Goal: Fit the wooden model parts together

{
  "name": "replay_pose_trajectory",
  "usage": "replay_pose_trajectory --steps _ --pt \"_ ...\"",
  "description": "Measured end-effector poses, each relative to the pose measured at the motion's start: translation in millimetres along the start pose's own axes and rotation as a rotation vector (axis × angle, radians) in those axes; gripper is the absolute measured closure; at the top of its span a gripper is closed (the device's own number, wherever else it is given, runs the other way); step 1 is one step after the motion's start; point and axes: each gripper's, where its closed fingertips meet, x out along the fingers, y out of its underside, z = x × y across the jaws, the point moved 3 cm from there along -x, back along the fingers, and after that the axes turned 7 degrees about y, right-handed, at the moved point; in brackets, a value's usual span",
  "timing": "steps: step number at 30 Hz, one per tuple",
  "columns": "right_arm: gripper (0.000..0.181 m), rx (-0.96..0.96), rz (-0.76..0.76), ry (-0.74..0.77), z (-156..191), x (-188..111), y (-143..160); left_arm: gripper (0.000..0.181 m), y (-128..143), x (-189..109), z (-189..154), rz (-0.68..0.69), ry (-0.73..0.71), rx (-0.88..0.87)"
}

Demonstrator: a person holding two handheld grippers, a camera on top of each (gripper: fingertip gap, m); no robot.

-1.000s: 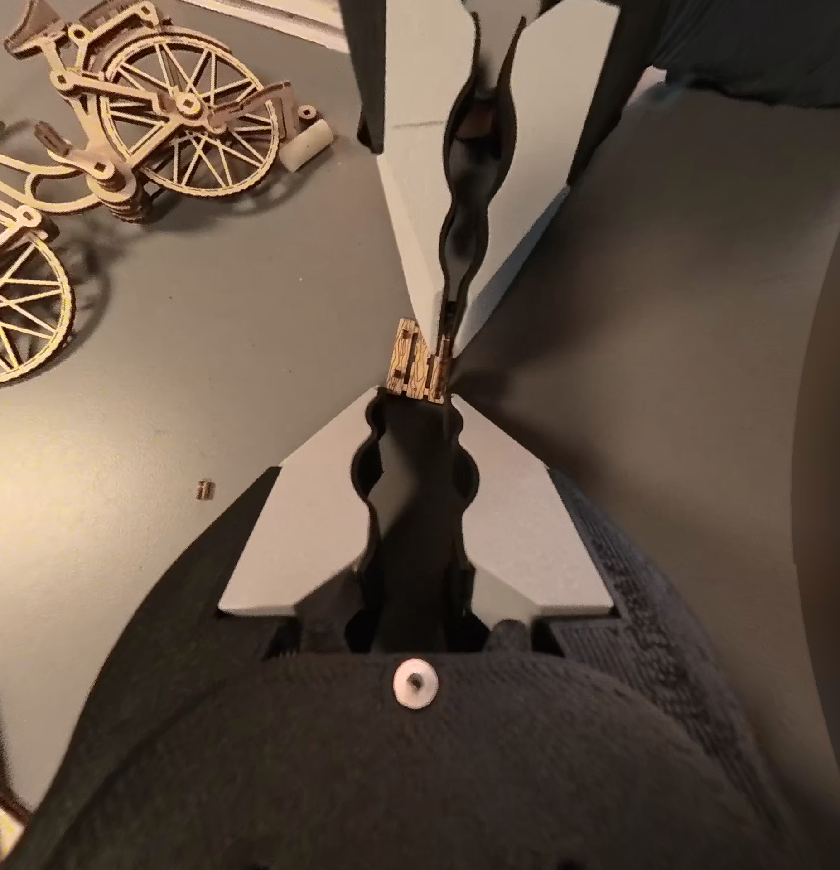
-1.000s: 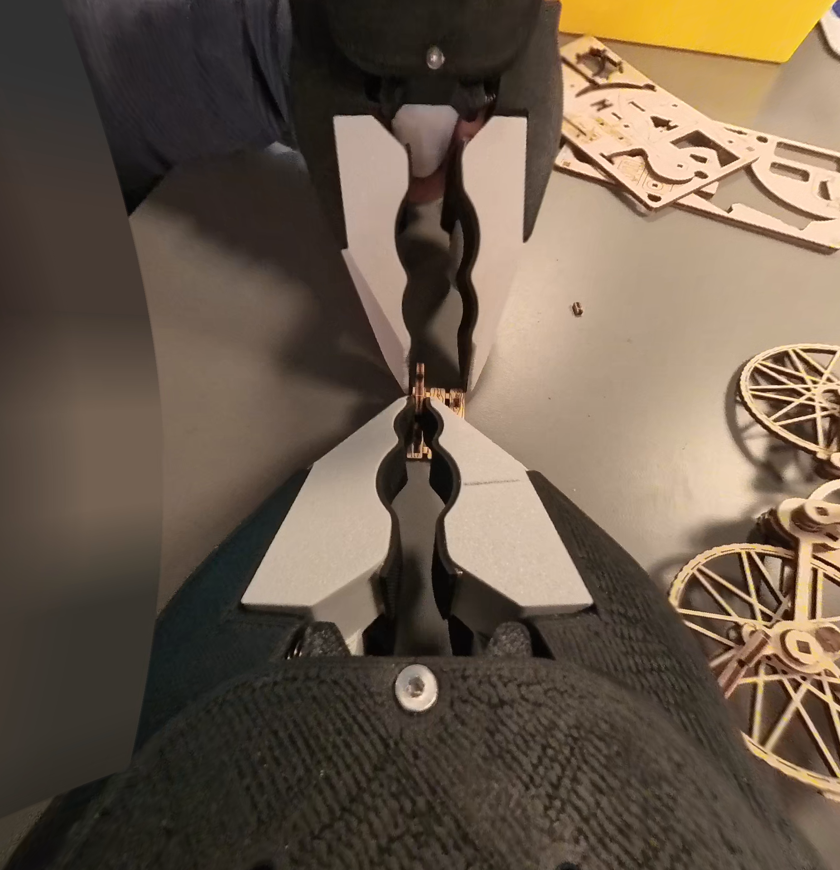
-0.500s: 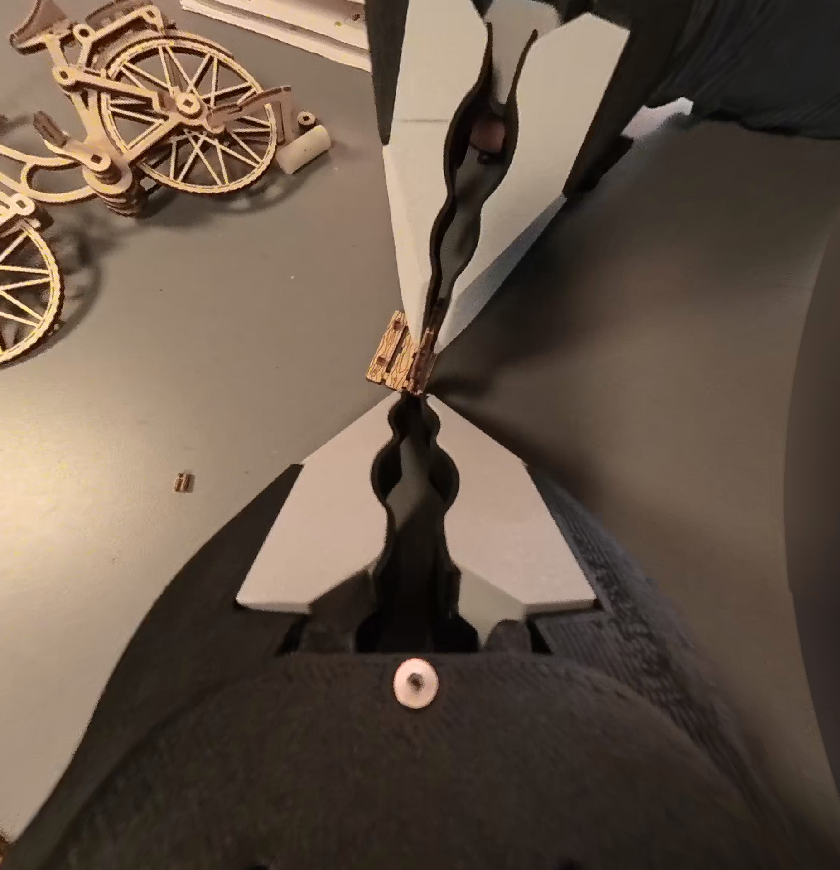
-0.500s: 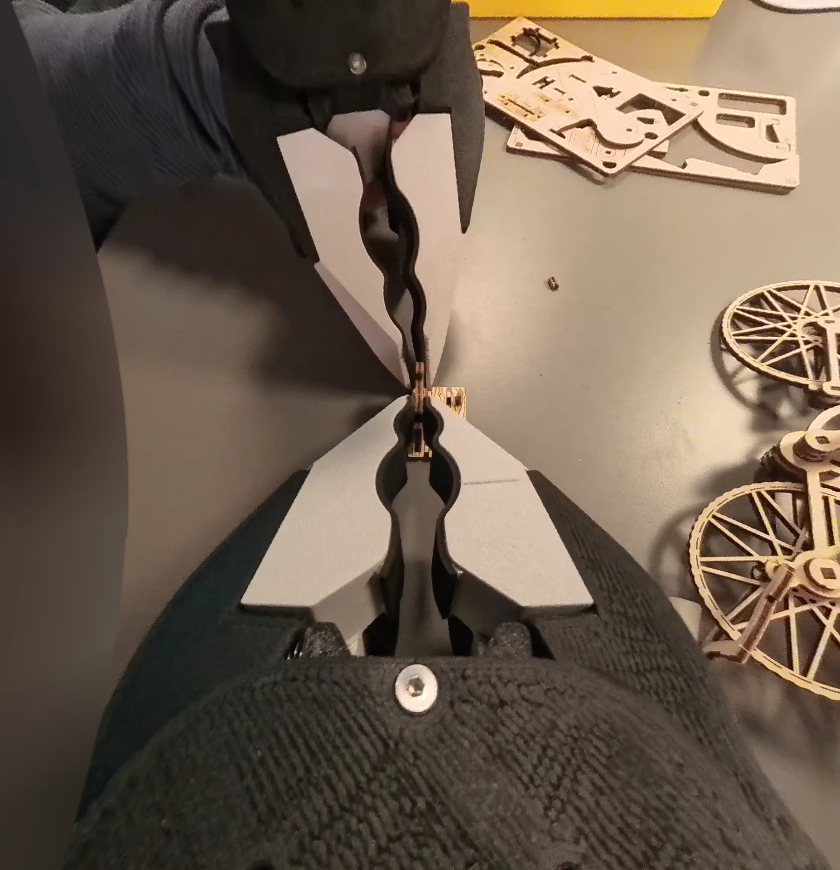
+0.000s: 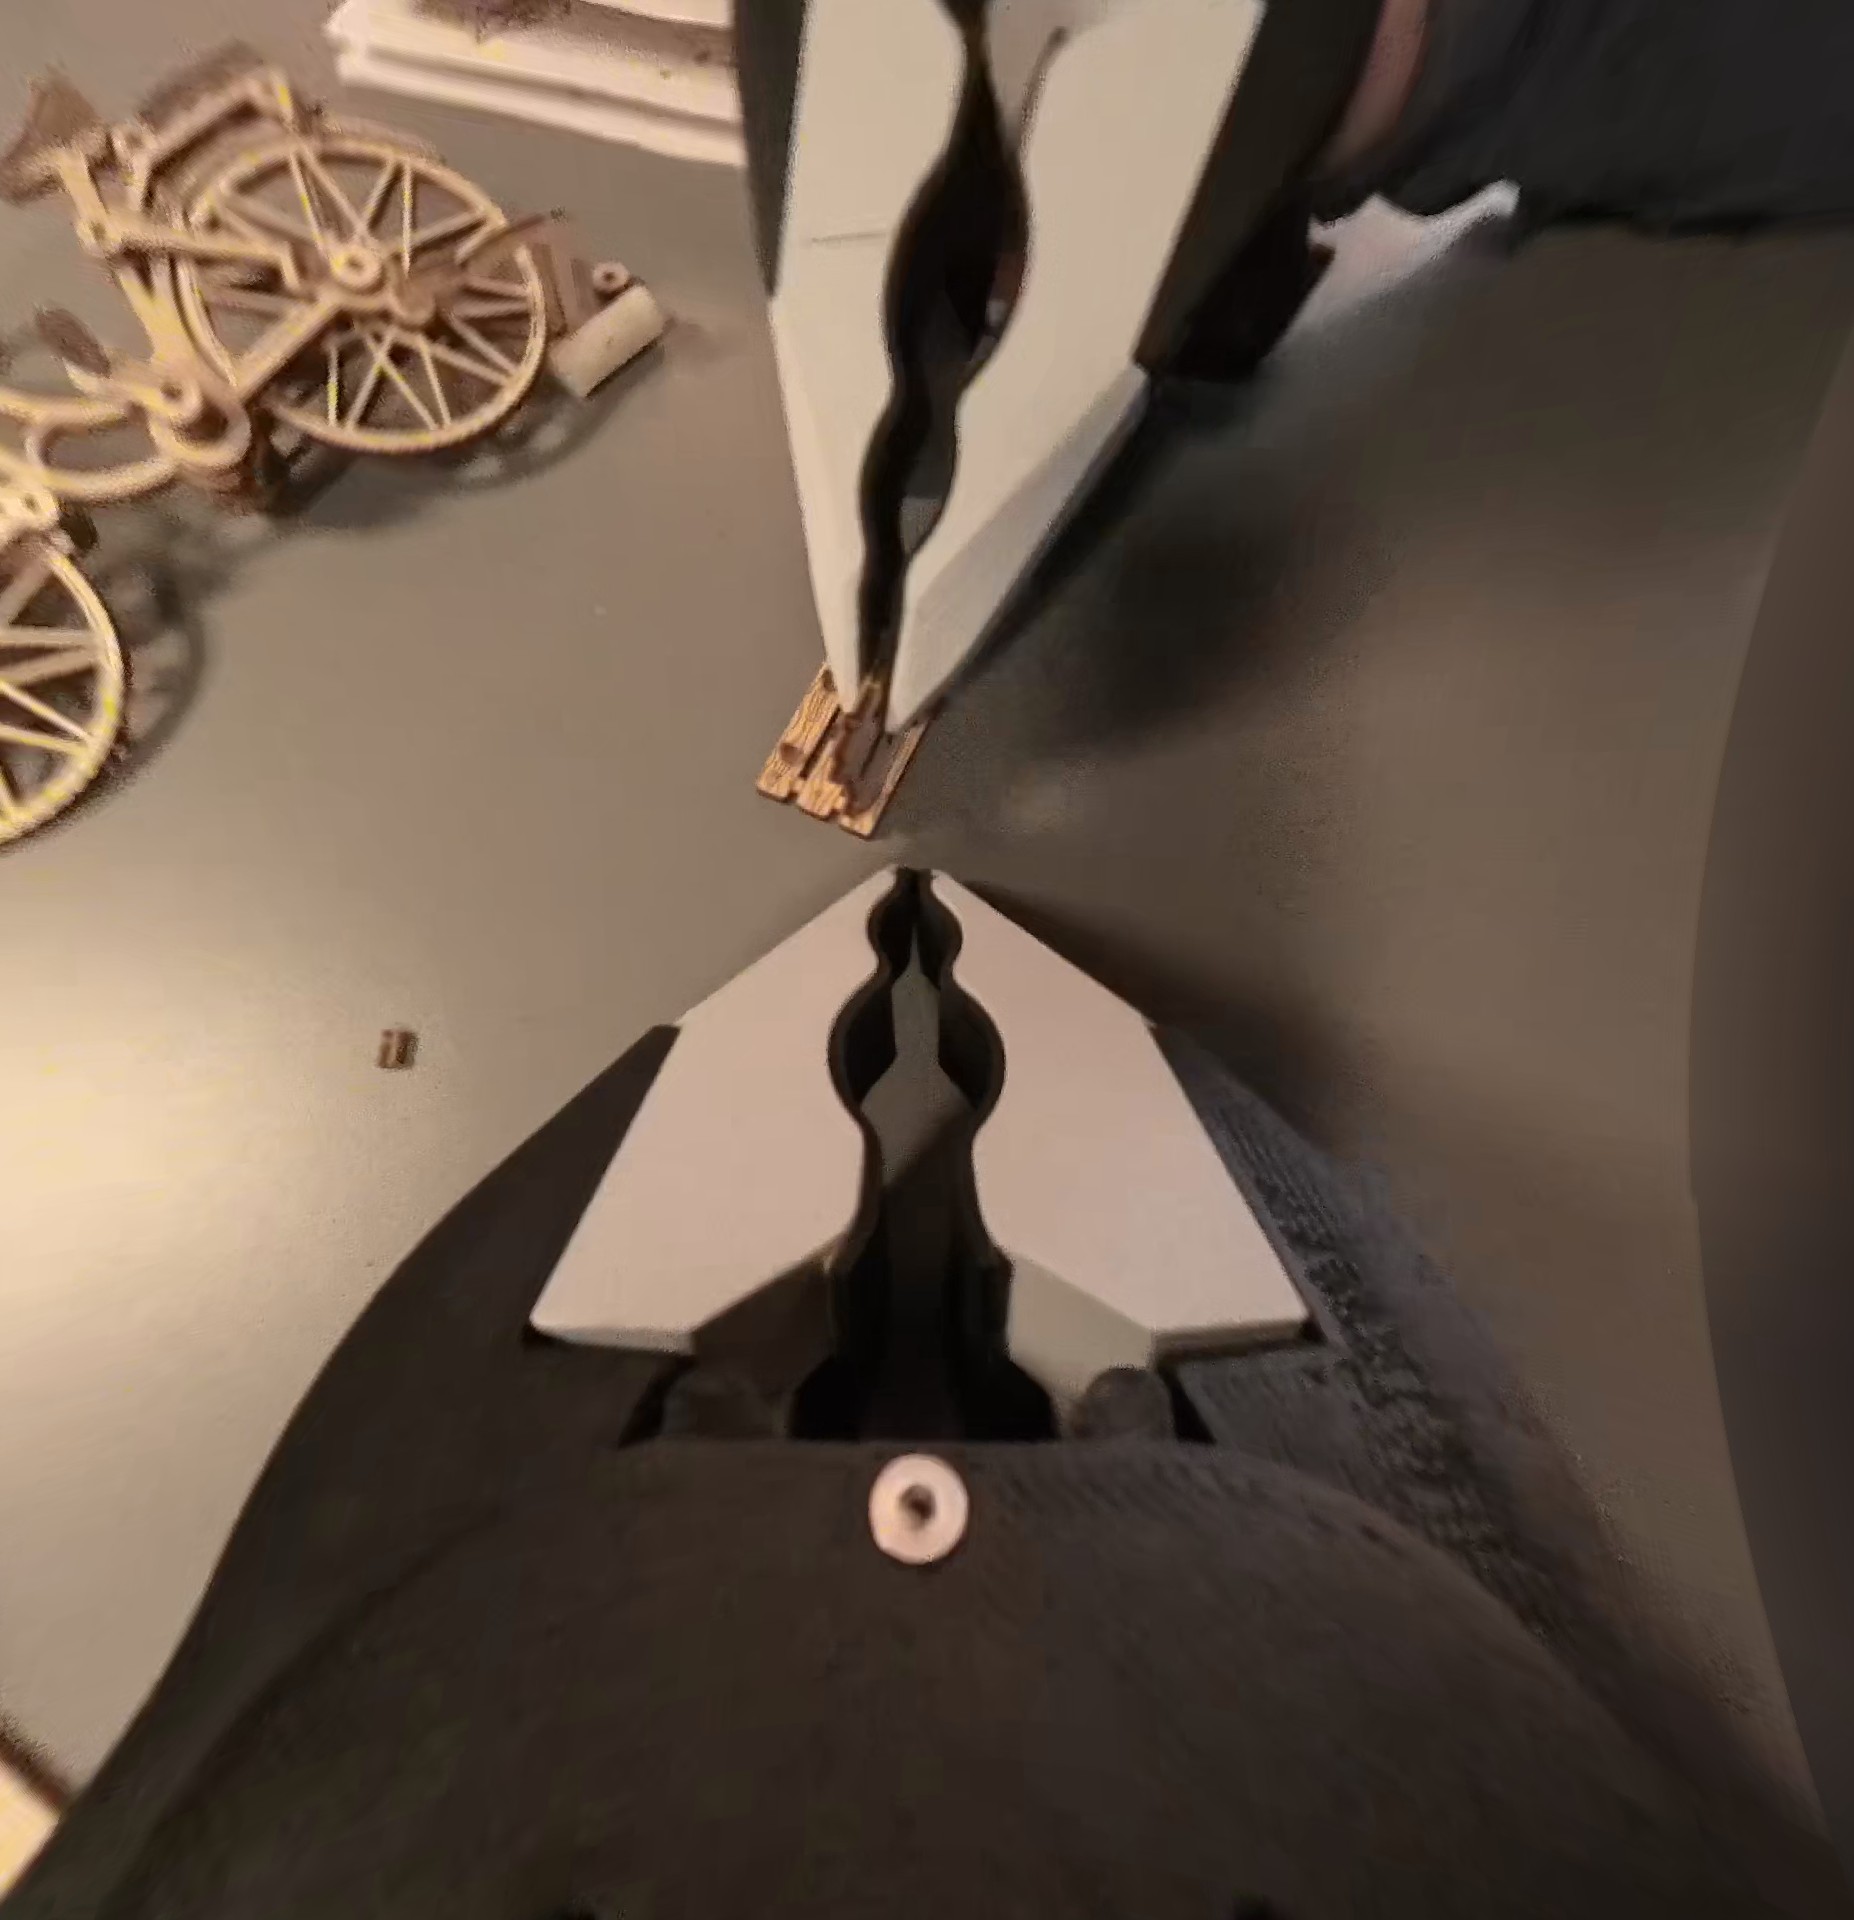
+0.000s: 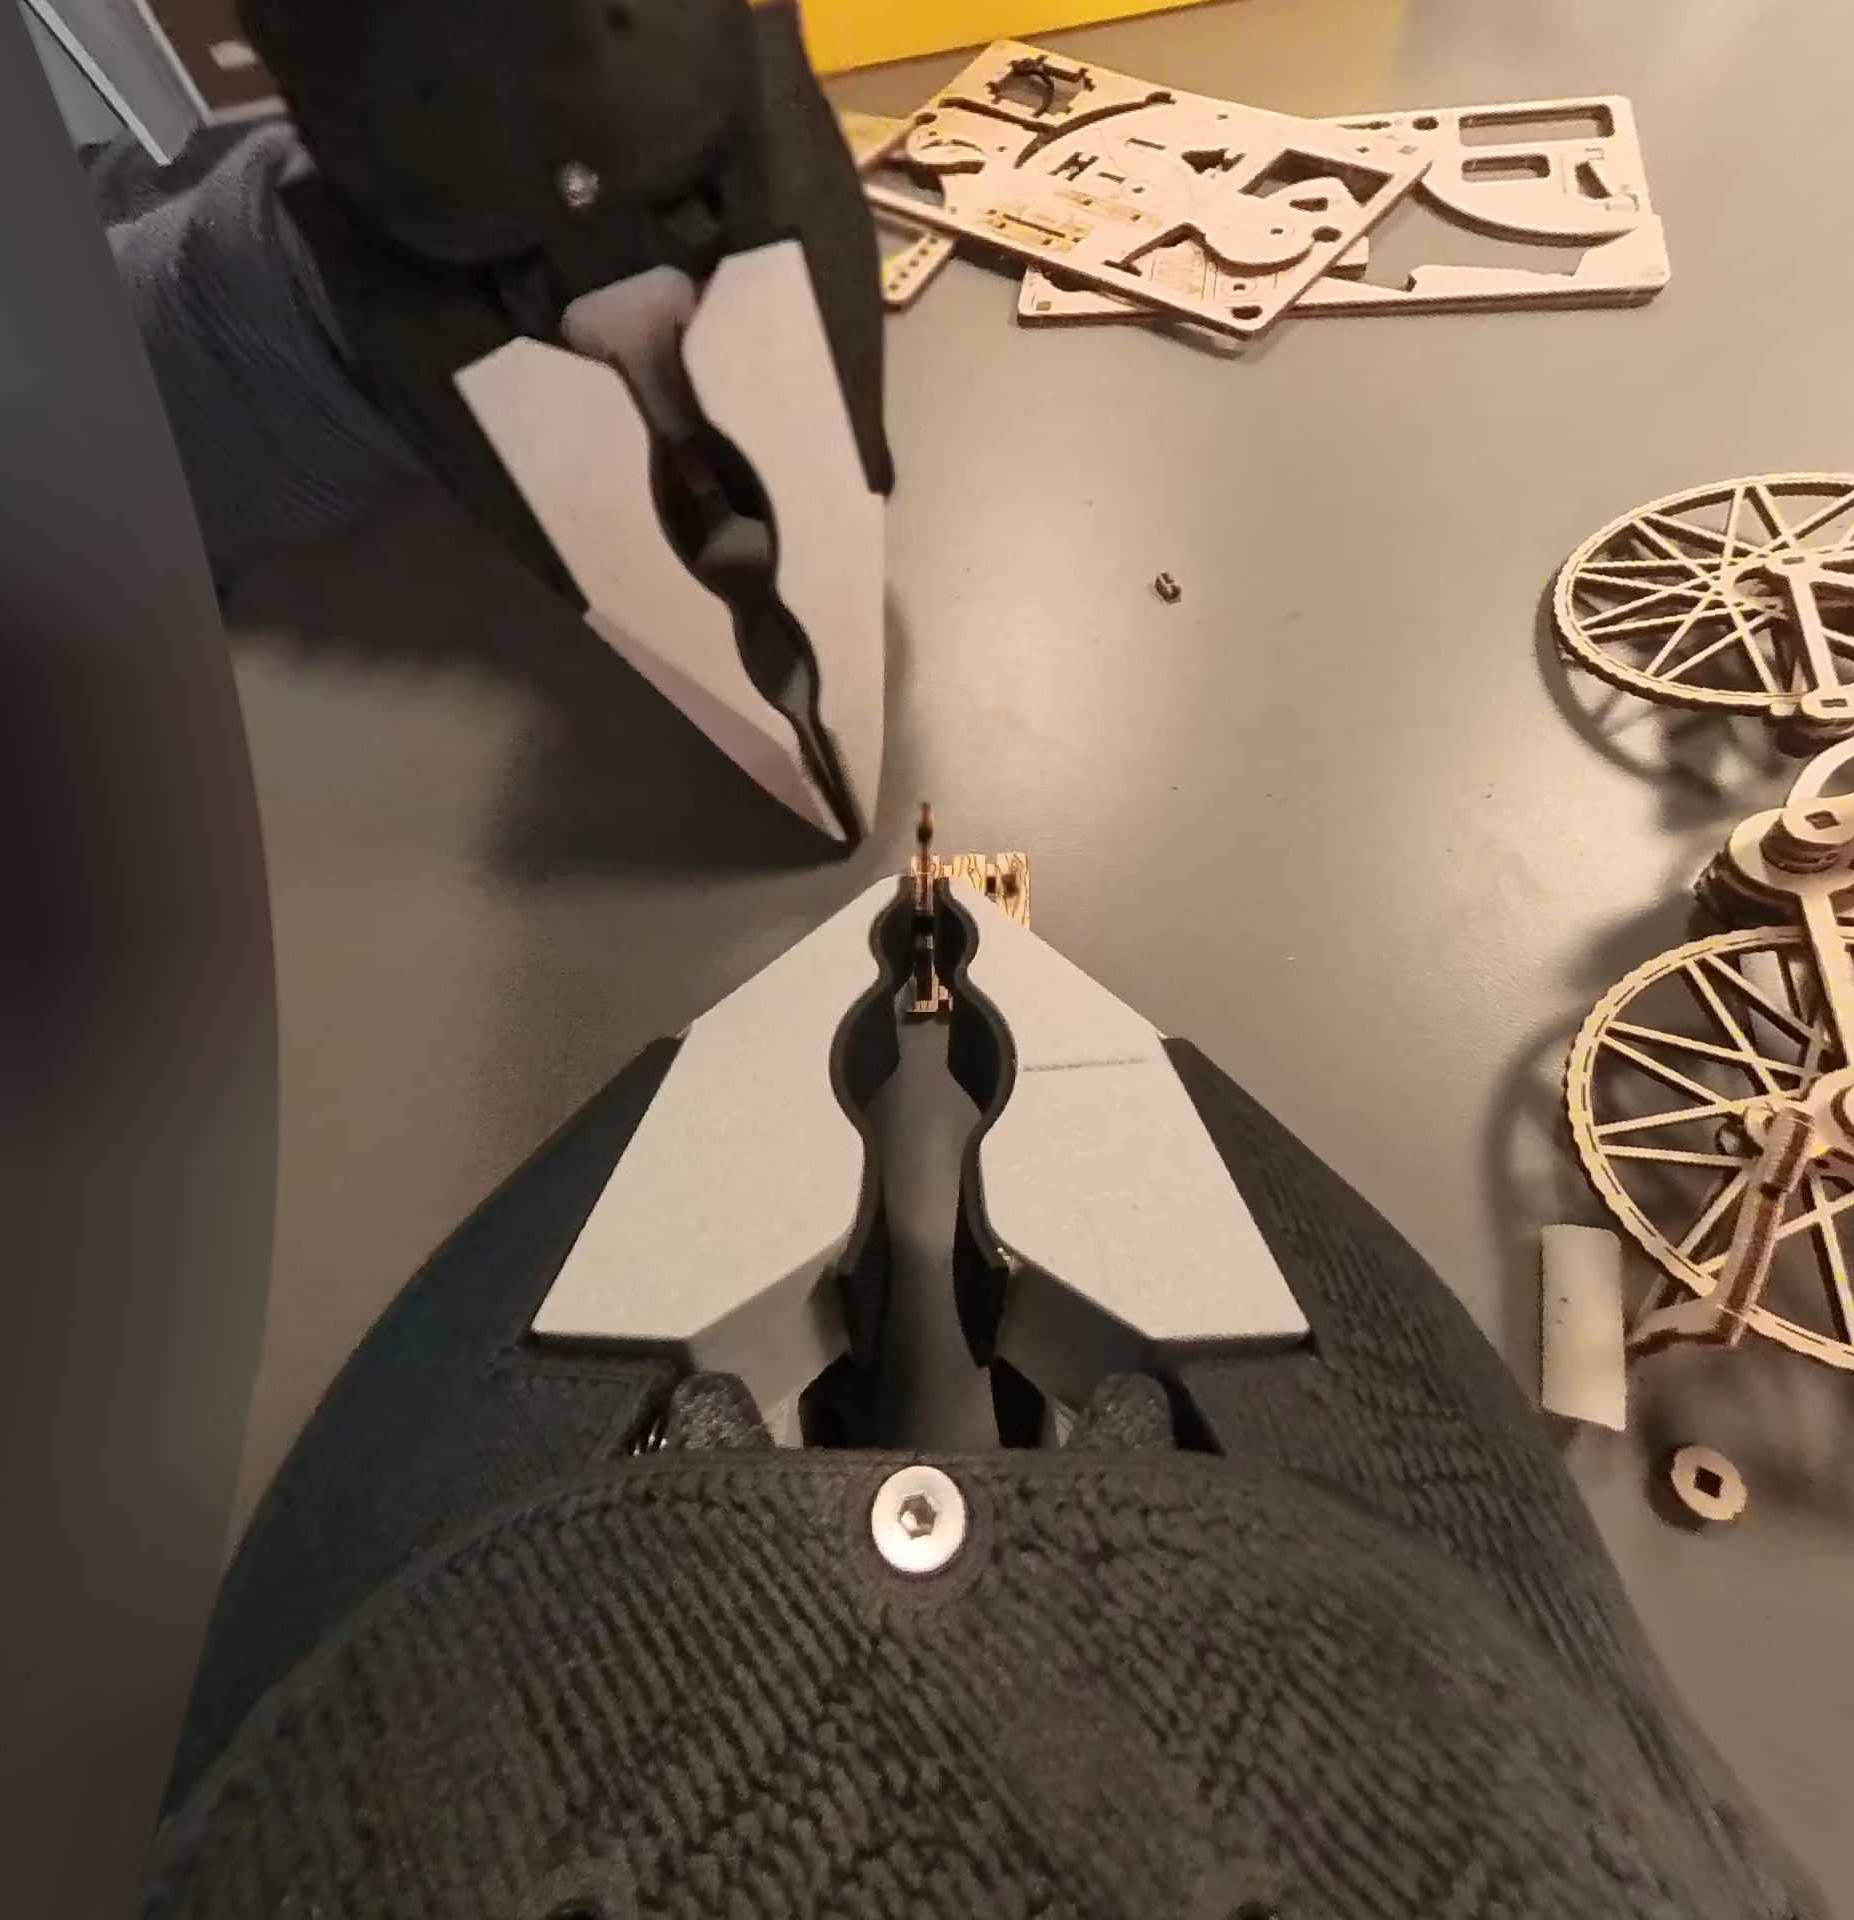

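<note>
the right tongs are clamped on the small wooden assembly, held above the desk. the left tongs are together, empty, just beside it. joining looks done; next, likely another part.

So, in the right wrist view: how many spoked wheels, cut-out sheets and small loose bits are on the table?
Spoked wheels: 2
Cut-out sheets: 2
Small loose bits: 3 (peg, ring, white cylinder)
Total: 7
</note>
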Motion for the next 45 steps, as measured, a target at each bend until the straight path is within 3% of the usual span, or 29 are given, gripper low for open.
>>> replay_pose_trajectory --steps 5,15,45 --pt "0.181 0.039 -0.047 -0.009 3.0 -2.9 -5.1 0.181 -0.9 0.1 -8.1 0.013 -0.103 0.215" --pt "0.181 0.003 -0.025 0.051 3.7 -0.9 -2.6 0.181 0.9 -1.2 -1.6 0.029 -0.178 0.247" --pt "0.181 -0.057 -0.014 0.115 8.5 1.1 -1.8 0.181 1.0 -0.9 -0.2 0.023 -0.163 0.218"
